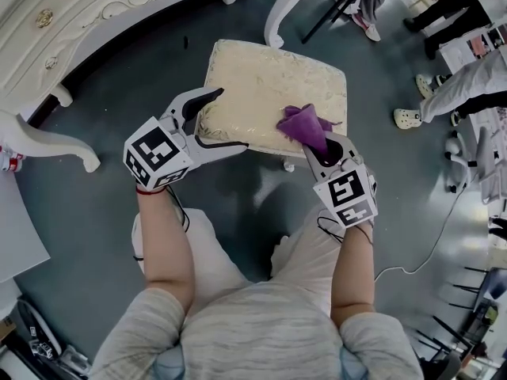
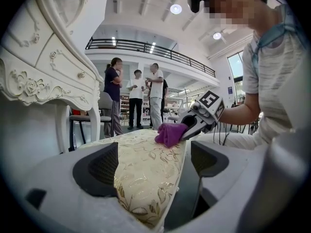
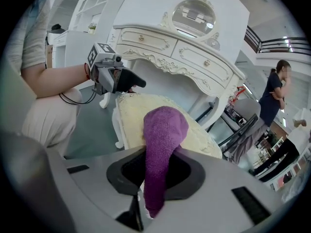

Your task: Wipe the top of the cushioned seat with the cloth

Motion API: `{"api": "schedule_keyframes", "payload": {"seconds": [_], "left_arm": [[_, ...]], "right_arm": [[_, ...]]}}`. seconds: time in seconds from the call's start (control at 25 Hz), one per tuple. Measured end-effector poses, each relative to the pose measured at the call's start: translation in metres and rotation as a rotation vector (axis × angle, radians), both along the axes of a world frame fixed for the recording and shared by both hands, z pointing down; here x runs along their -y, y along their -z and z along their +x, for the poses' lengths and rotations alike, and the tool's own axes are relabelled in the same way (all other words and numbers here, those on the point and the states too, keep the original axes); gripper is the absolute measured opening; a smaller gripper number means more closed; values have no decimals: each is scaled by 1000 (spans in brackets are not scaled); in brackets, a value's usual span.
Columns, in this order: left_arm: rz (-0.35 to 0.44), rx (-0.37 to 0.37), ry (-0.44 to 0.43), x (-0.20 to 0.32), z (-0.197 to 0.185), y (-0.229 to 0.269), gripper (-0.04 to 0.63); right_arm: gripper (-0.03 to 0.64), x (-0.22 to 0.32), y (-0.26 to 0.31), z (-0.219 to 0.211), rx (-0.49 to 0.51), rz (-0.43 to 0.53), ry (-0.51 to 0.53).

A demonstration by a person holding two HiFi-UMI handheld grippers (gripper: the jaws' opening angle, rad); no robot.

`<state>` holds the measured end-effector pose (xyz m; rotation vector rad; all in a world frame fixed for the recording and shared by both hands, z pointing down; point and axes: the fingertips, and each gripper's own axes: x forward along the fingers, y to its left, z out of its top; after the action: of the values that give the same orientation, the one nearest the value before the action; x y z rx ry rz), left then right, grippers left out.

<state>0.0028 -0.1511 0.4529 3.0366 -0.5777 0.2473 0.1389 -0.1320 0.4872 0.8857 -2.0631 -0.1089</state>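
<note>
Cushioned seat: stands on the floor in front of the person, top up, long axis across the head view.
Cloth: bunched lengthwise, free end pointing away from the person, resting on the seat's near right edge.
Right hand-held gripper: narrow, clamped on the cloth.
Left hand-held gripper: wide, straddling the seat's near left corner.

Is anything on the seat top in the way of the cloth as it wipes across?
Nothing visible. The seat top ahead of the cloth in the right tool is bare; the left tool only straddles its near left corner.
</note>
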Motion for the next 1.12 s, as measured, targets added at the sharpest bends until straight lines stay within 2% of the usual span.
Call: {"api": "schedule_keyframes", "payload": {"seconds": [0.36, 0.84, 1.04, 1.12], "left_arm": [[9, -4, -5, 2, 6, 2, 477], [29, -24, -14, 4, 16, 12, 476], [35, -13, -20, 5, 22, 10, 476], [36, -15, -17, 5, 23, 11, 476]], "right_arm": [[64, 10, 1, 40, -3, 12, -99], [67, 9, 3, 39, 27, 1, -87], [148, 11, 9, 38, 87, -27, -97], [160, 11, 17, 36, 122, -25, -92]]}}
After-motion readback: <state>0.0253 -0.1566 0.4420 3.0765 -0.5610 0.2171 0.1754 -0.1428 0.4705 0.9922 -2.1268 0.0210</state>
